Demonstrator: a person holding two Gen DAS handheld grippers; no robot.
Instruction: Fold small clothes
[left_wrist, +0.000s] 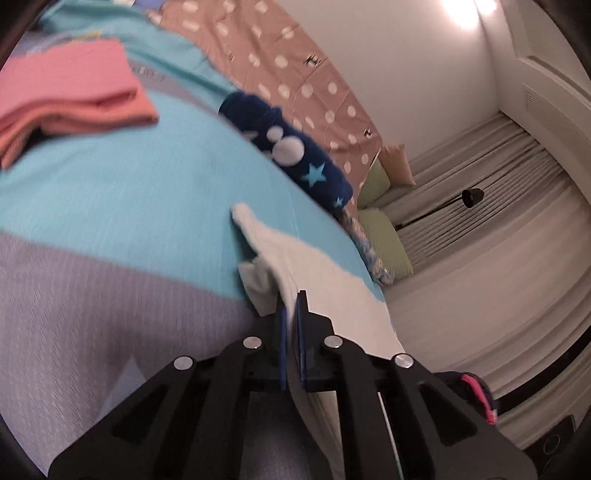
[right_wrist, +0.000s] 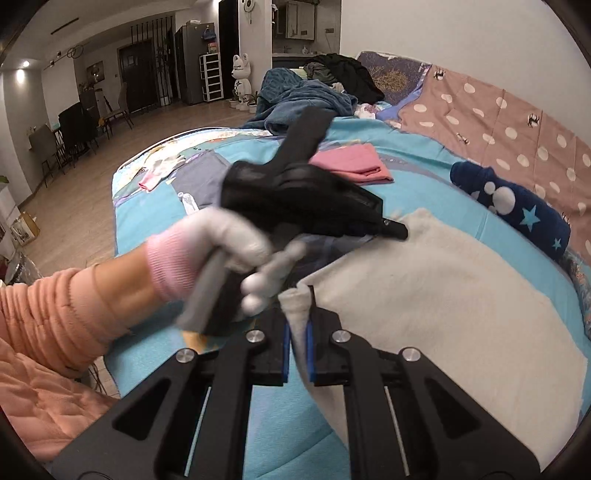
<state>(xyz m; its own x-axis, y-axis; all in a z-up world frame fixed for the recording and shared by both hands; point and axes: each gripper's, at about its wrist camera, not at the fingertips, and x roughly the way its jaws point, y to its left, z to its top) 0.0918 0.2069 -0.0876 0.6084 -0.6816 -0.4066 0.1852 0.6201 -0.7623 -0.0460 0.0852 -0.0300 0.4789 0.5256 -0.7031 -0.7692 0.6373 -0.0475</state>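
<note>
- A bed is seen, covered by a turquoise bedspread (right_wrist: 155, 218) with grey and patterned patches; a wooden floor (right_wrist: 85, 206) and a dim living area with dark chairs lie beyond it in the right wrist view.
- A pink-brown dotted quilt (right_wrist: 517, 122) is laid along the wall, ahead and to the right of the right jaws; a navy cloth with stars (right_wrist: 524, 210) rests beside it.
- A folded pink garment (right_wrist: 354, 166) is set well ahead of the right jaws, past the left gripper; in the left wrist view it (left_wrist: 74, 92) lies far ahead to the left.
- A pile of dark clothes and a blue blanket (right_wrist: 314, 92) is heaped at the far end of the bed.
- The white garment (right_wrist: 443, 295) is spread on the bedspread, from the right jaws out ahead and to the right.
- The right gripper (right_wrist: 298, 295) is angled downward, its jaws closed on a bunched edge of the white garment.
- The left gripper (left_wrist: 291, 299) is closed on another edge of the white garment (left_wrist: 295, 258), which rises to the jaws.
- In the right wrist view the left gripper (right_wrist: 397, 230) is blurred and held by a gloved left hand (right_wrist: 221, 243), with an orange sleeve (right_wrist: 55, 314) behind it.
</note>
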